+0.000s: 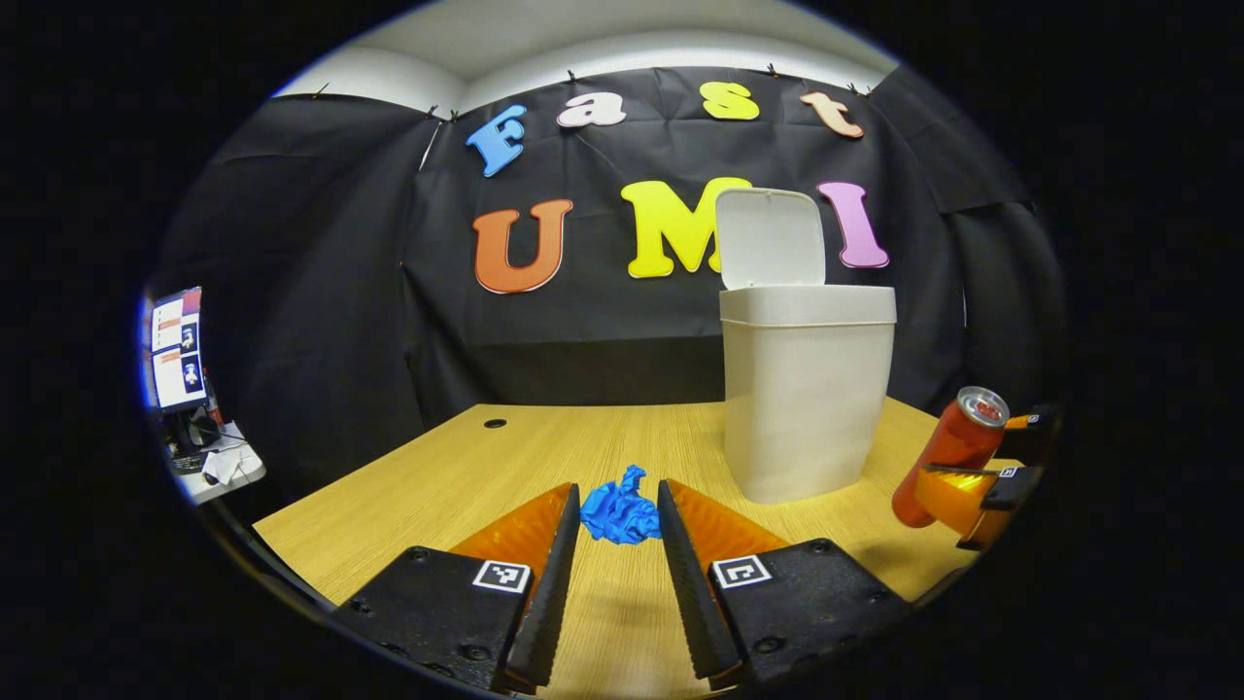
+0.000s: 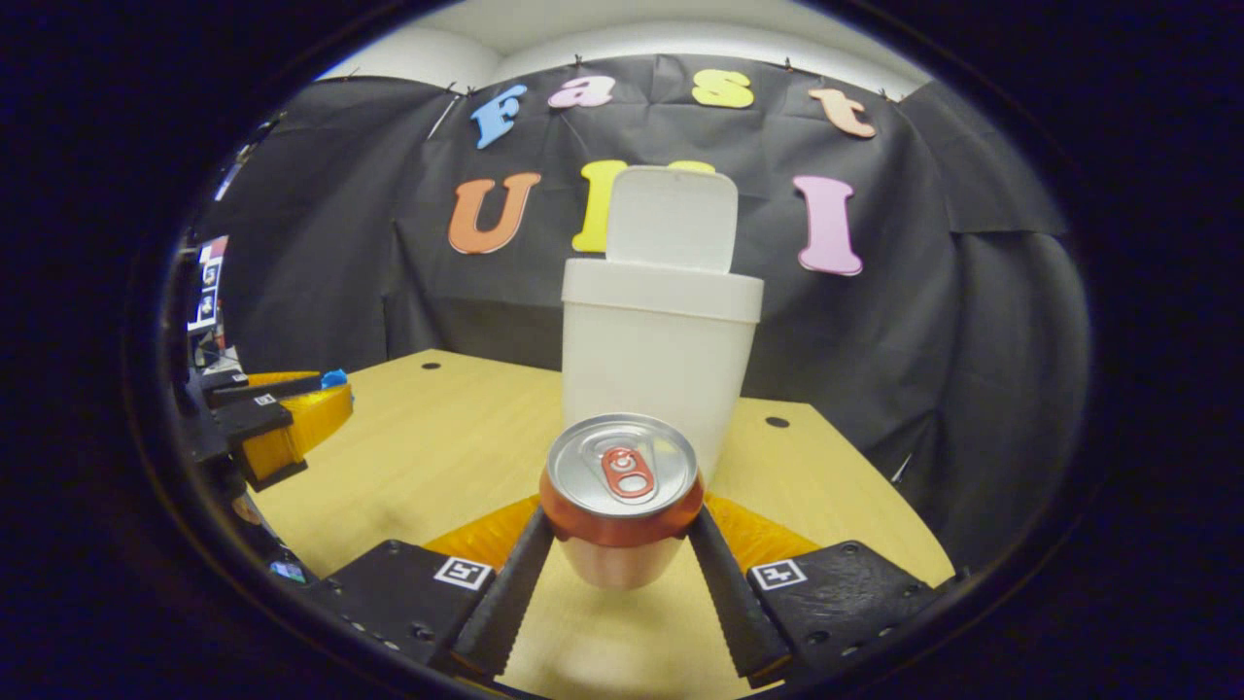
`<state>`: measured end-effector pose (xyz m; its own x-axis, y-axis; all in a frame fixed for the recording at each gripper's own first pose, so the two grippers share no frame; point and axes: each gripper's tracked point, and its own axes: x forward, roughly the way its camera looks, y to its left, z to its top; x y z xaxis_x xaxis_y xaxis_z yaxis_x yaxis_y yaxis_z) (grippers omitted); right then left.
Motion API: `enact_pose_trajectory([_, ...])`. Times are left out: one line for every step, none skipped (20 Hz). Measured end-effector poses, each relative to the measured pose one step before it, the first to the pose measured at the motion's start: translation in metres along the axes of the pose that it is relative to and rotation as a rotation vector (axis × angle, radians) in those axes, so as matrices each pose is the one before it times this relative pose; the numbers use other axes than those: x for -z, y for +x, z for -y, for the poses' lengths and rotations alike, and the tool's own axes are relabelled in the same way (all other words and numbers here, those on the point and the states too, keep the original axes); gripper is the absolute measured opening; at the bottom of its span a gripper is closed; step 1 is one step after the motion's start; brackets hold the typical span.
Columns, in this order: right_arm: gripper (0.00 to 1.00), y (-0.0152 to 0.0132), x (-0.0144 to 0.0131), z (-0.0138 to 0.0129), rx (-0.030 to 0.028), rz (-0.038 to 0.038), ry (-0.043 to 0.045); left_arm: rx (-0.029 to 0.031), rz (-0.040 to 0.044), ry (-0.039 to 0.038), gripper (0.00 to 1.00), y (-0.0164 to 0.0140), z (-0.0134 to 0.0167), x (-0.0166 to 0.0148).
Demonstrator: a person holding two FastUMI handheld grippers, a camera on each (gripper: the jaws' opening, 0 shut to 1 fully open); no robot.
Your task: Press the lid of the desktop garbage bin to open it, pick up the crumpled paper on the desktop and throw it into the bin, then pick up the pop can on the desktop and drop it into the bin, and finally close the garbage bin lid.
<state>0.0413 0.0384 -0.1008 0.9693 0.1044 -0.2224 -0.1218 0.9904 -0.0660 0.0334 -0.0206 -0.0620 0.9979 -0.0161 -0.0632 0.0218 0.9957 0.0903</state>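
A white desktop bin (image 1: pixel 807 389) stands on the wooden table (image 1: pixel 437 486), its lid (image 1: pixel 771 238) swung up and open. In the left gripper view a blue crumpled paper (image 1: pixel 622 515) sits between my left gripper's (image 1: pixel 620 506) fingertips, both pressing on it. The right gripper view shows the same gripper (image 2: pixel 330 387) at the far left with the blue paper (image 2: pixel 335 377) at its tip. My right gripper (image 2: pixel 622 530) is shut on a red pop can (image 2: pixel 622 476), held tilted above the table in front of the bin (image 2: pixel 661 360). From the left, the can (image 1: pixel 948 452) and right gripper (image 1: pixel 957 486) appear right of the bin.
The table has round cable holes (image 1: pixel 495 424) (image 2: pixel 777 422) toward its back. Its front and left edges lie close to my grippers. Beyond the left edge stands a side desk with a monitor (image 1: pixel 180 350) and clutter.
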Motion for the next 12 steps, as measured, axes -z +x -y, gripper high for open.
enact_pose_trajectory([0.83, -0.0081, -0.00872, 0.00189, -0.00732, 0.02253, 0.00877, -0.00444, 0.00923, -0.00689, 0.53, -0.00494, -0.00162, -0.00547])
enact_pose_trajectory([0.81, -0.00772, -0.00955, 0.00291, -0.00577, 0.02278, 0.00768, -0.00184, 0.01114, -0.00651, 0.53, -0.00491, -0.00105, -0.00648])
enact_pose_trajectory([0.81, -0.0085, -0.00856, 0.0043, -0.00726, 0.02529, 0.00408, -0.00143, 0.01281, -0.00469, 0.53, -0.00562, -0.00043, -0.00696])
enact_pose_trajectory([0.81, -0.00898, -0.0081, 0.00262, -0.02111, 0.01926, 0.00848, -0.00203, 0.01429, -0.00104, 0.53, -0.00484, -0.00136, -0.00699])
enact_pose_trajectory([0.81, -0.00787, -0.0074, 0.00141, -0.03152, 0.01091, 0.01496, -0.00546, 0.00318, 0.00405, 0.53, -0.00412, -0.00109, -0.00495])
enact_pose_trajectory([0.81, -0.0058, -0.00569, 0.00542, -0.02128, 0.00807, 0.01973, -0.00651, 0.01054, 0.00228, 0.53, -0.00369, -0.00149, -0.00588])
enact_pose_trajectory([0.81, -0.00556, -0.00756, 0.00836, -0.00632, 0.01131, 0.02095, -0.0013, 0.01022, -0.00305, 0.53, -0.0026, 0.00049, -0.00577])
enact_pose_trajectory([0.81, -0.00427, -0.00705, 0.00994, 0.00467, 0.01381, 0.0145, 0.00414, 0.00271, -0.00968, 0.53, -0.00152, 0.00227, -0.00052])
enact_pose_trajectory([0.82, -0.00309, -0.00408, 0.01011, 0.01381, 0.01017, 0.00106, 0.00713, -0.00421, -0.00972, 0.53, -0.00088, 0.00243, -0.00177])
enact_pose_trajectory([0.81, -0.00131, -0.00364, 0.0095, 0.01771, 0.01202, -0.00307, 0.01163, -0.00248, -0.00968, 0.53, 0.00024, 0.00362, -0.00167])
enact_pose_trajectory([0.81, -0.00039, -0.00289, 0.00849, 0.01755, 0.00687, -0.00203, 0.00495, -0.00727, -0.00143, 0.53, 0.00058, 0.00318, -0.00129])
enact_pose_trajectory([0.81, -0.00022, -0.00107, 0.00544, 0.01249, 0.00431, -0.00046, 0.00204, -0.00361, 0.00167, 0.53, 0.00099, 0.00064, -0.00201])
